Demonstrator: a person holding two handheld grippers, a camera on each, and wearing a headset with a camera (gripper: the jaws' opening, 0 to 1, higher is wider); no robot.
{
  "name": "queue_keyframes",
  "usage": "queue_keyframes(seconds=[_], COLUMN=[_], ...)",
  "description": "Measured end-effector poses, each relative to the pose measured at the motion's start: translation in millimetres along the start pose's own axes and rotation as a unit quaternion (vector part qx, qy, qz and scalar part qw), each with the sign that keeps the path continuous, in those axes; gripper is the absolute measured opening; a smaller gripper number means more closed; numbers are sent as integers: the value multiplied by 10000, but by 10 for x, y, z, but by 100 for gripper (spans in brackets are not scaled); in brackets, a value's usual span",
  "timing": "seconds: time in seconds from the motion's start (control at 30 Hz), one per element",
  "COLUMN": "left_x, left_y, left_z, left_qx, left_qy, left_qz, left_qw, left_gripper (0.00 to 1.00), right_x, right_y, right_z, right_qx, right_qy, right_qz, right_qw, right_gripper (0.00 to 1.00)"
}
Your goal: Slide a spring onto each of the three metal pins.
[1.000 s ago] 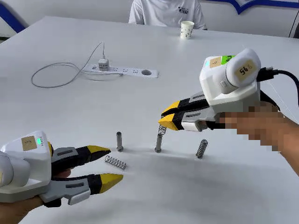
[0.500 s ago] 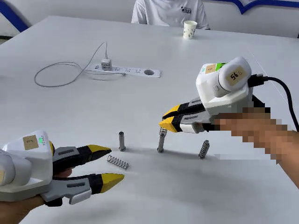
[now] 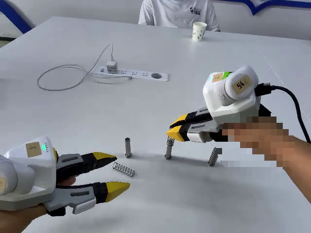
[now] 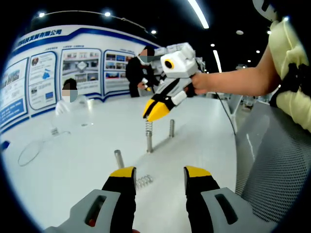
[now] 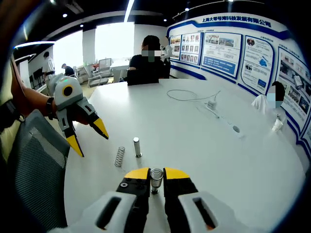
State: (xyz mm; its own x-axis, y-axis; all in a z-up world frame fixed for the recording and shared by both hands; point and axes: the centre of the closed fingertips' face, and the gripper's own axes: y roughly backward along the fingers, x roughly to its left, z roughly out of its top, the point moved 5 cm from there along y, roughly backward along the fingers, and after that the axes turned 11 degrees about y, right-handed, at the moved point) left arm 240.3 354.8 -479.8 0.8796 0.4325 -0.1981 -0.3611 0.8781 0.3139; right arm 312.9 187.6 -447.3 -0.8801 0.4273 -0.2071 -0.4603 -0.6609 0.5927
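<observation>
The right claw [image 3: 171, 132] pinches a spring [image 3: 170, 141] on the pin [image 3: 168, 153] below it. The left claw [image 4: 160, 171] is spread, a loose spring [image 3: 123, 169] just ahead.

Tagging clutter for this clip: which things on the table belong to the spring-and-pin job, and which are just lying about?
Job:
- bare pin
- middle pin, its held spring in the right hand-held gripper
- right pin, spring already on
- loose spring
- left hand-held gripper, open

Lying about:
- power strip
- charger
- cable
- paper cup
</observation>
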Motion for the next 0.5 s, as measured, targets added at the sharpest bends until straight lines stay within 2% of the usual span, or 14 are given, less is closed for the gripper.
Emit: queue_keyframes(seconds=[0.5], left_x=[-3], left_y=[8], left_z=[-15], left_qx=[28], left_qy=[8], left_qz=[18], left_qw=[10000], left_gripper=[40], right_x=[42], right_y=[-135], right_z=[-163], right_qx=[146], right_qy=[-105], right_qz=[36], right_qw=[9998], right_gripper=[12])
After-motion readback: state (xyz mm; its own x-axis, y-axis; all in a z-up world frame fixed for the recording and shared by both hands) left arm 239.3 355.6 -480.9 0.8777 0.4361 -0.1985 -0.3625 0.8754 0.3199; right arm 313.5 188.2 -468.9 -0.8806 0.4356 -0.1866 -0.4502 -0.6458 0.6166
